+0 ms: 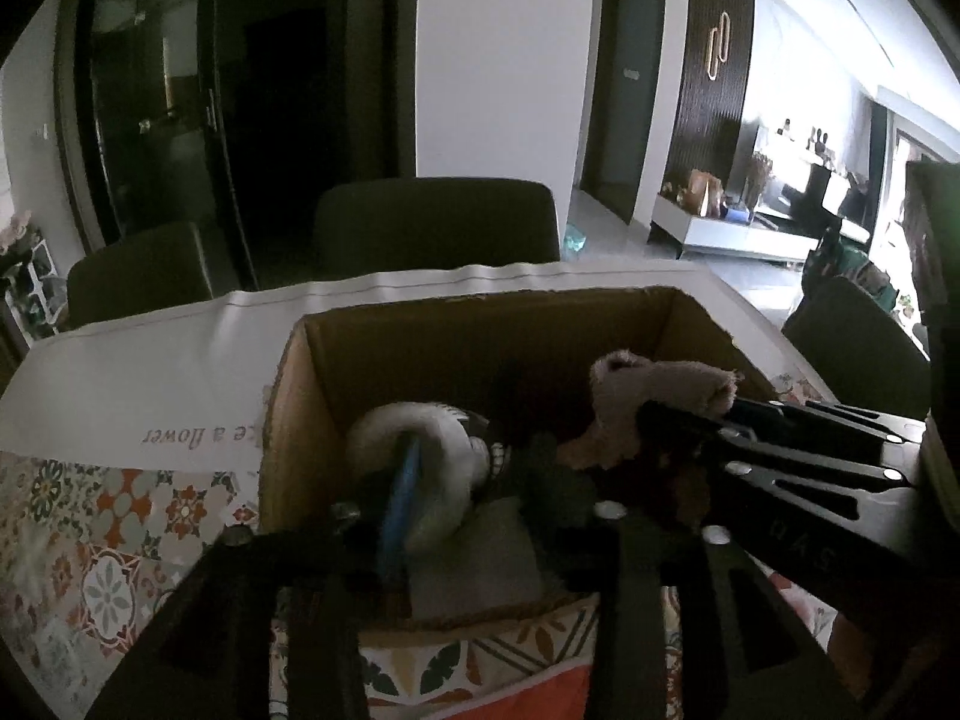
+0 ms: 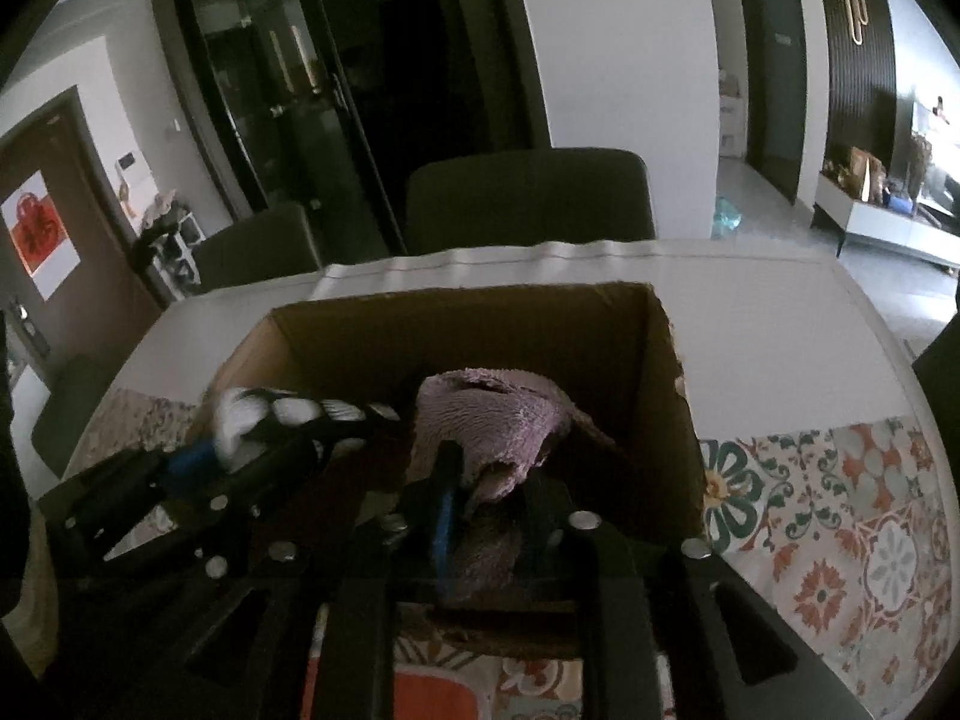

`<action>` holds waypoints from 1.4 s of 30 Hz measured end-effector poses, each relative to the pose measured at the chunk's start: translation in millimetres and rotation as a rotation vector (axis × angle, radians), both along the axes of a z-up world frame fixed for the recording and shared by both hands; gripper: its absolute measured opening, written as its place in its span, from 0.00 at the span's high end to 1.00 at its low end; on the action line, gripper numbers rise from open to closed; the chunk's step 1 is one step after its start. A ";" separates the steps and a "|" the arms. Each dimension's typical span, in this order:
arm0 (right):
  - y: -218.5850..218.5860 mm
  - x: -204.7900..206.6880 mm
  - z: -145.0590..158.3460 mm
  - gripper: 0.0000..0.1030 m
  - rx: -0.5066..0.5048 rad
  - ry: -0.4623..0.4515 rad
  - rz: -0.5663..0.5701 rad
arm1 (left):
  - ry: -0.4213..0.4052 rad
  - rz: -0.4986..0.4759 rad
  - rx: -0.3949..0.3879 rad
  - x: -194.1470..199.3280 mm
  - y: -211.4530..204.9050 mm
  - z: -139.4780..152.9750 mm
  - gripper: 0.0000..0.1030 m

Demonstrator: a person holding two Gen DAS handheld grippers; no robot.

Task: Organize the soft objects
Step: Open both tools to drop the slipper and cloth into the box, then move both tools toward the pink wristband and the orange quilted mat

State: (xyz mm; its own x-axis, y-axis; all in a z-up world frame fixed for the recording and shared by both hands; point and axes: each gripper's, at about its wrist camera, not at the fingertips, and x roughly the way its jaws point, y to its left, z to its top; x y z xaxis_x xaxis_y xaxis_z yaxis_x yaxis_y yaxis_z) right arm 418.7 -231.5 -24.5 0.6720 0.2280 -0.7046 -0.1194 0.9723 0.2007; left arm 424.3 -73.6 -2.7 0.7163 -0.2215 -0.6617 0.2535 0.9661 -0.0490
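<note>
Cardboard box (image 2: 480,324) holds fuzzy mauve cloth (image 2: 498,420) and white sock (image 1: 432,468).

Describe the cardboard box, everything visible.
The cardboard box is plain brown corrugated card, open at the top, upright on the patterned tablecloth. Its rim looks ragged at the right corner. Inside are a pinkish fuzzy cloth, a white rolled soft item and darker things too dim to identify. Both sets of jaws reach in over its near edge; whether they touch the card is unclear.
</note>
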 end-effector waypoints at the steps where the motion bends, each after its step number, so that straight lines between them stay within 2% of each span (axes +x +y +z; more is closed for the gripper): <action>1: -1.1 -1.0 0.6 0.61 0.006 0.002 -0.007 | -0.006 0.009 0.003 -1.9 1.0 1.4 0.56; 4: -4.7 -6.1 6.6 0.59 0.019 -0.007 -0.025 | -0.028 0.022 0.021 -7.8 2.5 7.7 0.51; 8: -6.6 -13.7 19.0 0.59 0.028 -0.024 -0.040 | -0.066 0.039 0.049 -22.1 3.8 20.9 0.49; 12: -7.2 -33.6 35.6 0.59 -0.011 -0.070 -0.070 | -0.100 0.058 0.066 -42.3 3.6 33.1 0.47; 16: -9.4 -56.0 48.9 0.58 -0.031 -0.096 -0.087 | -0.097 0.072 0.038 -65.0 8.1 40.6 0.47; 20: -10.3 -76.2 56.9 0.49 -0.036 -0.113 -0.091 | -0.100 0.075 0.027 -84.9 9.4 45.3 0.47; 25: -12.2 -100.4 65.2 0.46 -0.065 -0.135 -0.107 | -0.105 0.075 0.016 -110.3 9.5 49.4 0.47; 26: -12.8 -104.0 66.2 0.42 -0.063 -0.138 -0.108 | -0.103 0.073 0.016 -113.6 9.4 49.5 0.46; 31: -15.4 -126.2 68.1 0.37 -0.089 -0.168 -0.132 | -0.094 0.073 0.013 -133.0 7.2 45.5 0.46; 34: -17.6 -137.8 64.6 0.31 -0.099 -0.174 -0.143 | -0.083 0.077 0.014 -142.5 6.6 38.9 0.43; 42: -22.2 -162.4 42.3 0.30 -0.127 -0.169 -0.172 | -0.058 0.072 0.031 -164.4 0.8 16.2 0.34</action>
State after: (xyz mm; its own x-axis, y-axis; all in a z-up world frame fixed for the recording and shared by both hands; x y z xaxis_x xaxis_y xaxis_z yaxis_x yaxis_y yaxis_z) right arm 256.3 -253.7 17.7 0.8035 0.0171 -0.5950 0.0283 0.9974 0.0669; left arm 259.9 -72.7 13.5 0.7667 -0.1484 -0.6246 0.1852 0.9827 -0.0062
